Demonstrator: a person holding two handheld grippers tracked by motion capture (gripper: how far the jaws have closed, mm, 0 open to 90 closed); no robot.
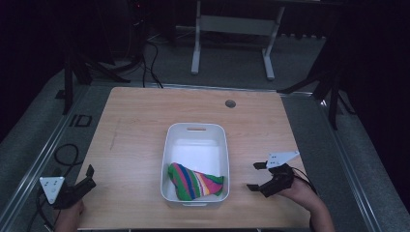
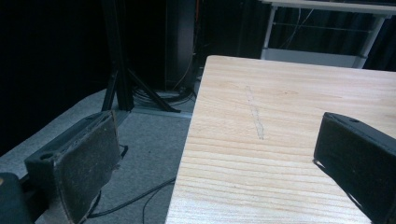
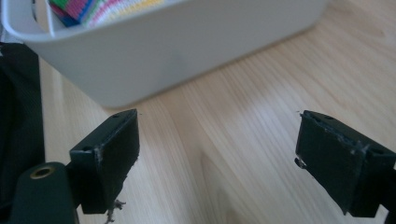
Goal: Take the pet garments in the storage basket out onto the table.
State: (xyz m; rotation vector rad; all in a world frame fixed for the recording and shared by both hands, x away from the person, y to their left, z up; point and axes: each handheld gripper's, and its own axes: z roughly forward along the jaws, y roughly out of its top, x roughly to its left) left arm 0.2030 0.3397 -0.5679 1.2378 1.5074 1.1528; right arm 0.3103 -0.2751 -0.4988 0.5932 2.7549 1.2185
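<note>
A white plastic bin stands in the middle of the wooden table. A cloth striped in green, pink, blue and yellow lies in the bin's near end. My right gripper hovers just right of the bin's near corner, open and holding nothing. In the right gripper view its jaws stand wide apart over bare wood, facing the bin's wall, with the cloth peeking over the rim. My left gripper is at the table's near left edge, open and holding nothing.
A round grommet hole sits near the table's far edge. Grey carpet with cables lies beside the table's left edge. Black stand legs and a white table frame are beyond the table.
</note>
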